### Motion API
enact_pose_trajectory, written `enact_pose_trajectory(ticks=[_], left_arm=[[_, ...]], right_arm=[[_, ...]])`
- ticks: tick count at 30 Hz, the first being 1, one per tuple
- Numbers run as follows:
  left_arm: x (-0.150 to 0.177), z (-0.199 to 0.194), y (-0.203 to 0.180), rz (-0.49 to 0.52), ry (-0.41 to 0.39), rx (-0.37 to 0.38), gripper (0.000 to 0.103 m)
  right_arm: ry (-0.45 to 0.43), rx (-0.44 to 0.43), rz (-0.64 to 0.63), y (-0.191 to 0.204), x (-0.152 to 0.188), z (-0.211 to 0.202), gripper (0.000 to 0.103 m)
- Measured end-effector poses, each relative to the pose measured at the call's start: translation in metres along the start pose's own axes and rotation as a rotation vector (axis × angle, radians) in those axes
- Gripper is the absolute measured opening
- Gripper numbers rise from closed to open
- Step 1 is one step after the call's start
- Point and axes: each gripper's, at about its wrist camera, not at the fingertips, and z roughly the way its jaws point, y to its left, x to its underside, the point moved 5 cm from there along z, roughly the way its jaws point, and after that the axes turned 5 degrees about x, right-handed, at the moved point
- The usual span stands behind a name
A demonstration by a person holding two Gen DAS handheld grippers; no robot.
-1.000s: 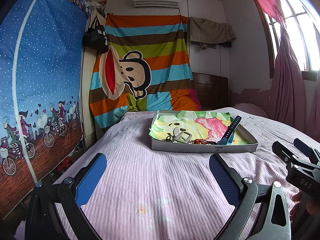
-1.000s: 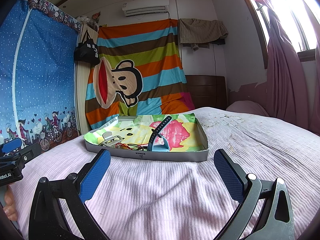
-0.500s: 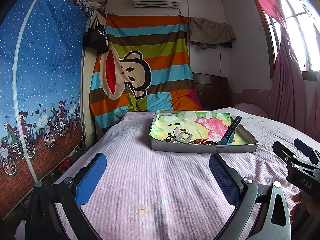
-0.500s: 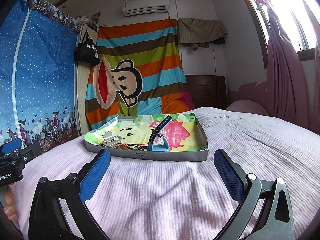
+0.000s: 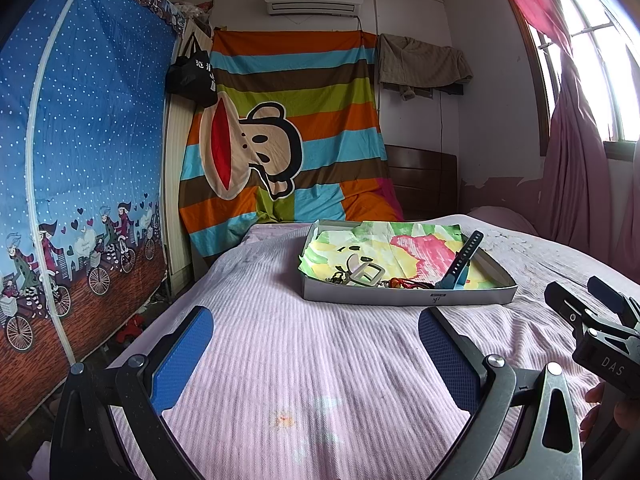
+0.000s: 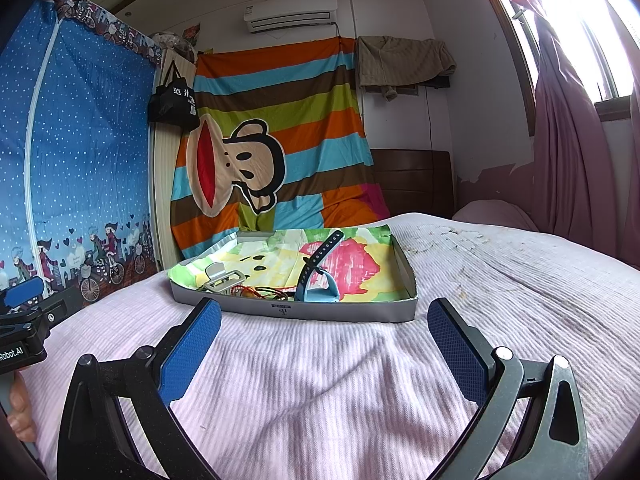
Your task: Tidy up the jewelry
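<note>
A shallow grey tray (image 5: pixel 408 299) (image 6: pixel 304 311) lined with bright patterned paper sits on the pink bedspread. Along its near side lie a dark blue watch band (image 5: pixel 464 258) (image 6: pixel 318 262), a silver buckle-like piece (image 5: pixel 362 272) (image 6: pixel 222 276) and a red and dark cord tangle (image 5: pixel 402 283) (image 6: pixel 260 291). My left gripper (image 5: pixel 316 350) hovers open over the bedspread, short of the tray and to its left. In front of the tray my right gripper (image 6: pixel 326 340) is open too, with nothing between its blue pads.
The pink bed (image 5: pixel 288 344) stretches out around the tray. A blue printed wardrobe cover (image 5: pixel 80 184) stands along the left side. A striped monkey blanket (image 5: pixel 288 148) hangs over the headboard. Pink curtains (image 6: pixel 572 152) and a window are at the right.
</note>
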Motion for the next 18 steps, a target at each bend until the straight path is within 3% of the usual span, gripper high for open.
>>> enact_pose_trajectory(ticks=[18], left_arm=[[0.0005,0.0001,-0.0010,0.000,0.000,-0.001,0.103]], right_arm=[[0.001,-0.001,0.000,0.0006,-0.0005,-0.0009,0.102]])
